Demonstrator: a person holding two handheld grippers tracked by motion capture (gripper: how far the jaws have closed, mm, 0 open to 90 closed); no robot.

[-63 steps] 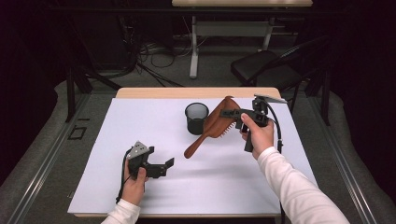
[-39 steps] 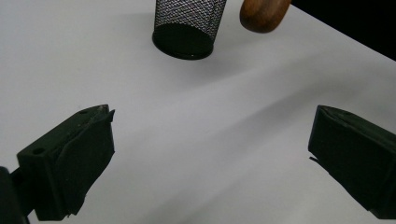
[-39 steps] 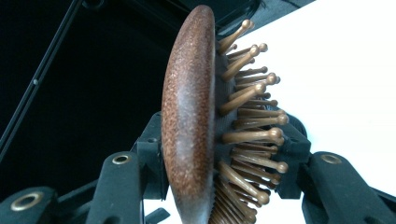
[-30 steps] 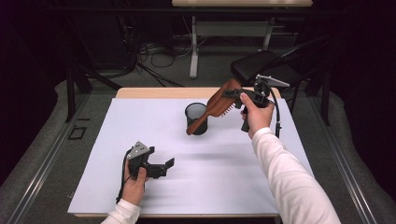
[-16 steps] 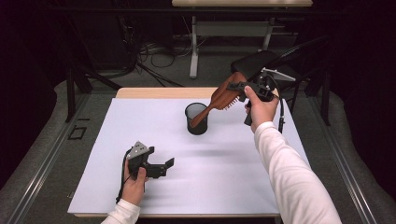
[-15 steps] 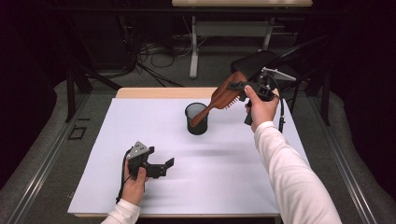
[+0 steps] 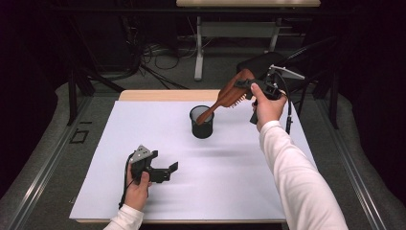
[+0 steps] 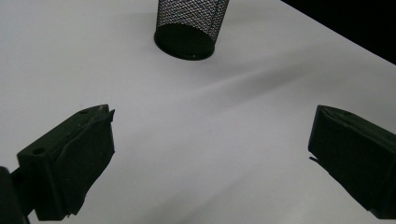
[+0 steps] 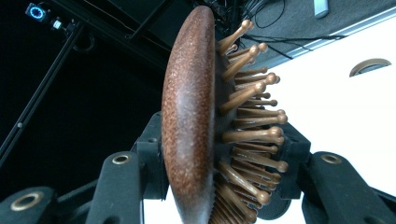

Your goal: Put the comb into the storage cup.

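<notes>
The person's right arm reaches forward from the bottom of the high view in a white sleeve, and the right hand [image 7: 266, 106] holds the right gripper [image 7: 245, 84] raised above the far right part of the table [image 7: 143, 115]. The left hand [image 7: 138, 184] rests low near the front left, and the left gripper [image 7: 165, 172] points across the white surface with its jaws standing wide apart and nothing between them. A black mesh cup [image 7: 202, 122] stands upright near the table's middle; the tip of the handle of a wooden hairbrush [image 7: 225, 96] dips into its mouth. The brush slants up and to the right from the cup, and the right gripper is clamped on its head, one jaw on the smooth back and one on the bristled side.
</notes>
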